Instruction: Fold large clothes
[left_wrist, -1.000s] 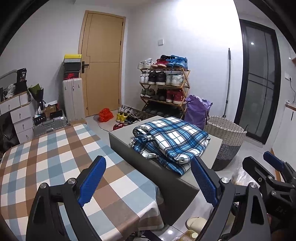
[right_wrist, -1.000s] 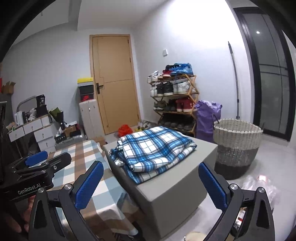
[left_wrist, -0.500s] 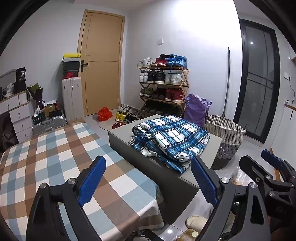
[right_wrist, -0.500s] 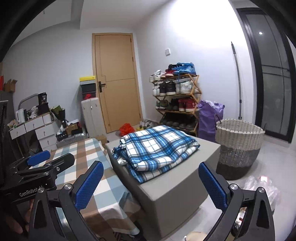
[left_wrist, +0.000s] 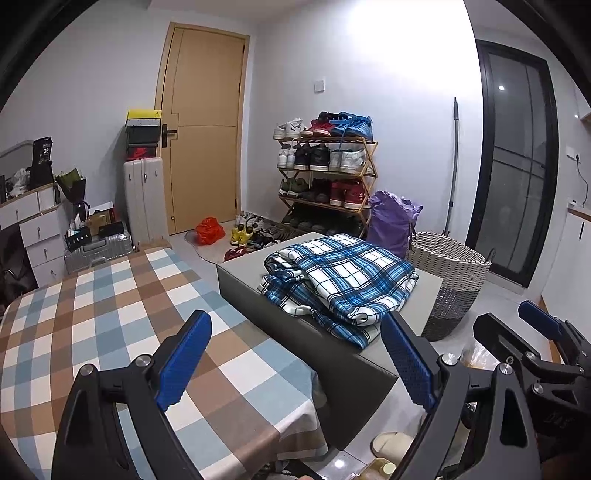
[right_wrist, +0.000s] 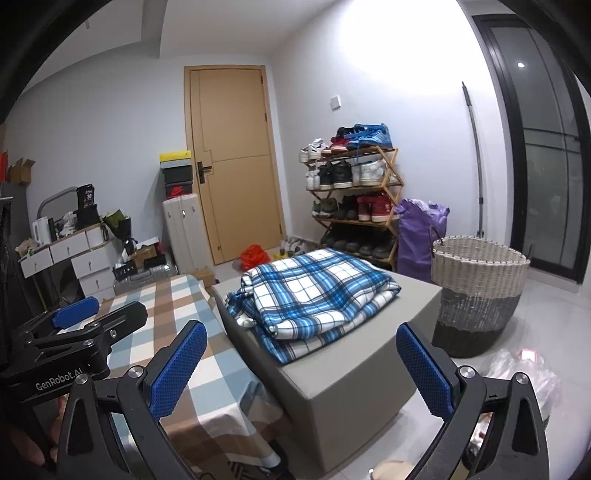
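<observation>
A blue and white plaid garment (left_wrist: 340, 277) (right_wrist: 314, 295) lies folded in a thick stack on a grey block-shaped ottoman (left_wrist: 354, 373) (right_wrist: 351, 373). My left gripper (left_wrist: 295, 362) hangs open over the checkered tablecloth's corner, well short of the garment, with nothing between its blue pads. My right gripper (right_wrist: 301, 369) is open too, empty, and sits in front of the ottoman's near edge. Each gripper appears at the edge of the other's view.
A table with a brown, blue and white checkered cloth (left_wrist: 110, 332) (right_wrist: 177, 317) stands left of the ottoman. A woven laundry basket (left_wrist: 448, 273) (right_wrist: 480, 291), a purple bag (right_wrist: 419, 232), a shoe rack (left_wrist: 325, 177) and a door (left_wrist: 203, 140) lie beyond. Slippers (left_wrist: 391, 443) rest on the floor.
</observation>
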